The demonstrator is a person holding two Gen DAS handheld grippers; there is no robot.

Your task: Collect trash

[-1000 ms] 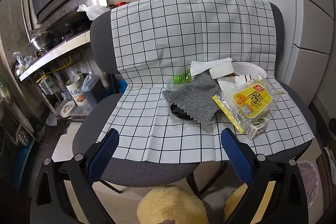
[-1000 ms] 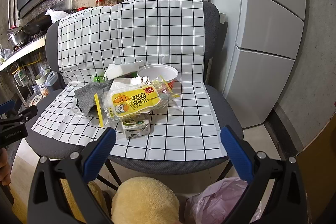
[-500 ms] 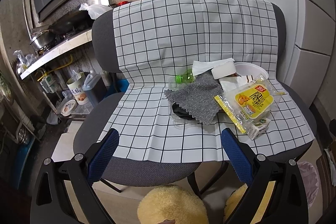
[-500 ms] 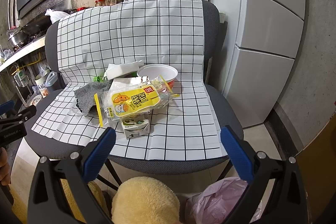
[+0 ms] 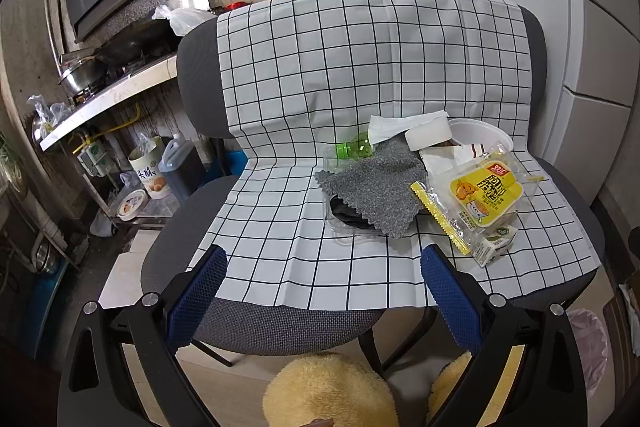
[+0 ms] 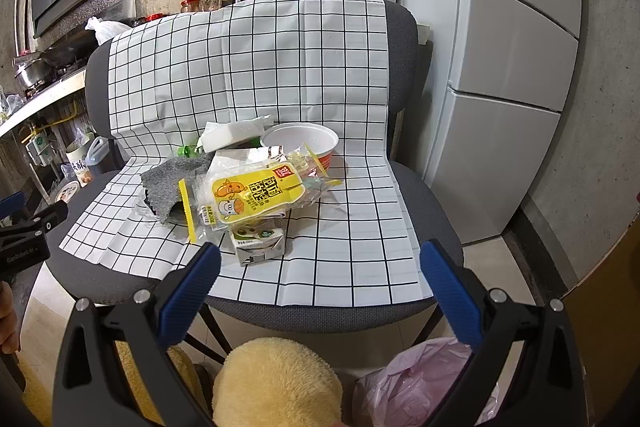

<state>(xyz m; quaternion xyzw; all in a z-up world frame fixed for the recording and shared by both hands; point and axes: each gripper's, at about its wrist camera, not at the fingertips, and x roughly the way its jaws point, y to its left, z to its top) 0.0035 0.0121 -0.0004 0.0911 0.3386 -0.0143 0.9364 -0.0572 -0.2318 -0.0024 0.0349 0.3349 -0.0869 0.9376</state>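
A pile of trash lies on a chair seat covered by a white checked cloth (image 5: pixel 304 267): a yellow snack wrapper (image 5: pixel 484 195), a small milk carton (image 6: pixel 258 247), a grey rag (image 5: pixel 372 191), a white noodle bowl (image 6: pixel 300 141), a green bottle (image 5: pixel 354 149) and white tissue (image 5: pixel 404 125). My left gripper (image 5: pixel 324 267) is open and empty, in front of the seat edge. My right gripper (image 6: pixel 320 263) is open and empty, just in front of the milk carton. The left gripper also shows in the right wrist view (image 6: pixel 30 227).
A pink trash bag (image 6: pixel 424 383) sits on the floor below the chair at the right; it also shows in the left wrist view (image 5: pixel 588 343). A fridge (image 6: pixel 512 67) stands to the right. A kitchen counter (image 5: pixel 108 95) and containers are to the left.
The left wrist view has shifted slightly; the pile sits a little further right and nearer. The right gripper has hardly moved. Both stay open.
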